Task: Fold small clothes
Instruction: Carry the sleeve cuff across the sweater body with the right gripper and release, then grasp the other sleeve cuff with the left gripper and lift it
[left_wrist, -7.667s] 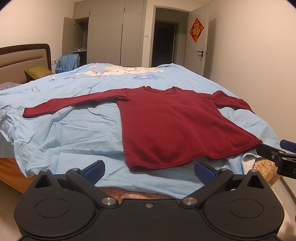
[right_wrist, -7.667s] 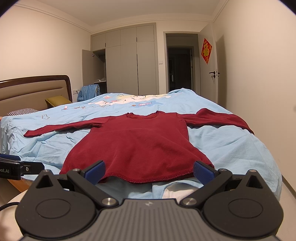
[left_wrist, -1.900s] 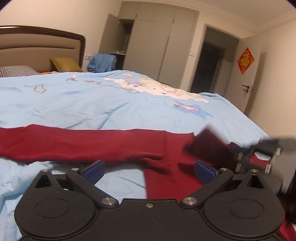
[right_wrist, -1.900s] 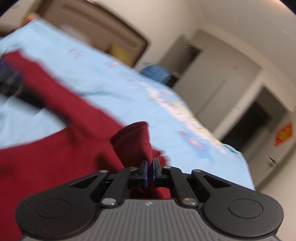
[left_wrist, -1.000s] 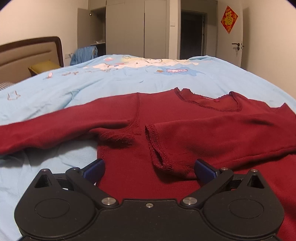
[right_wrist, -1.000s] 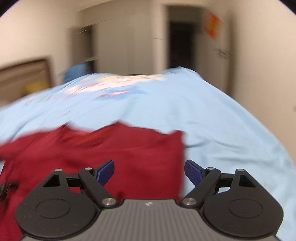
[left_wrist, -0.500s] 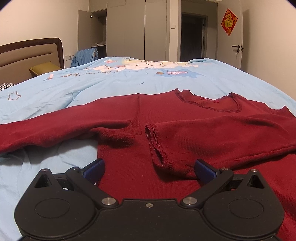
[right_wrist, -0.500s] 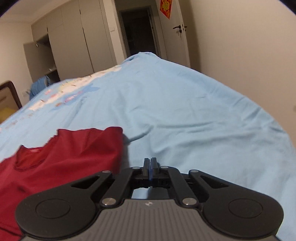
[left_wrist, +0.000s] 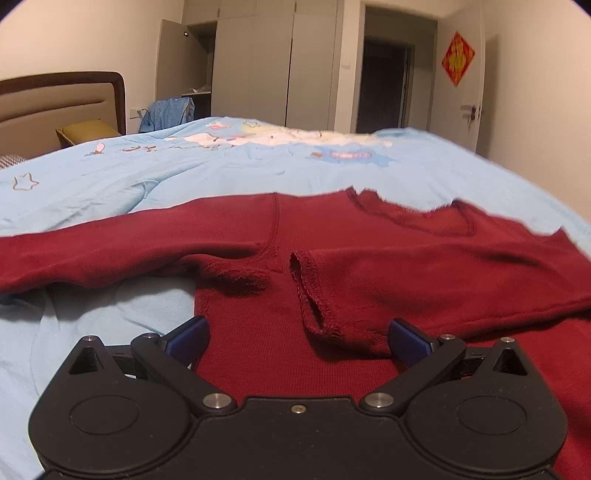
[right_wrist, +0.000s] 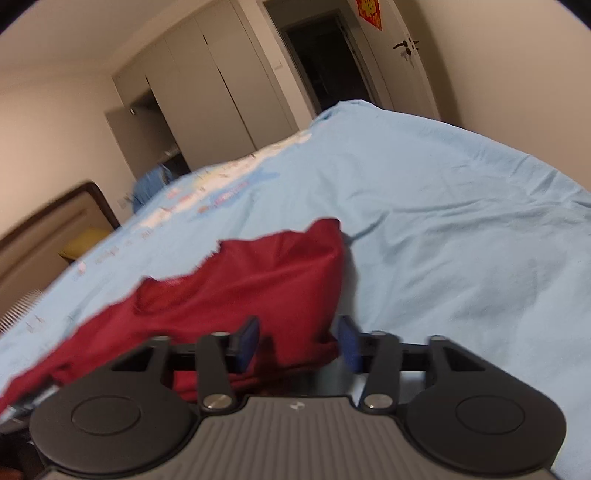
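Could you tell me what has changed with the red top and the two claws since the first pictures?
The right sleeve of the red top, first spread out to the side, was carried by the right claw across the chest and let go; its cuff now lies mid-chest. That claw, shut half a second ago, is open again. The left sleeve stays stretched out, the left claw stays open, the blue bedsheet unchanged.

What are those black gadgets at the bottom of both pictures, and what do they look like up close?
They are hand-held grippers. The left gripper has a matte black body with two round discs, silver pivot bolts, black linkage arms and blue finger pads. The right gripper looks alike, but its central plate is ribbed grey with a small white logo. No hands, sleeves or cables are visible.
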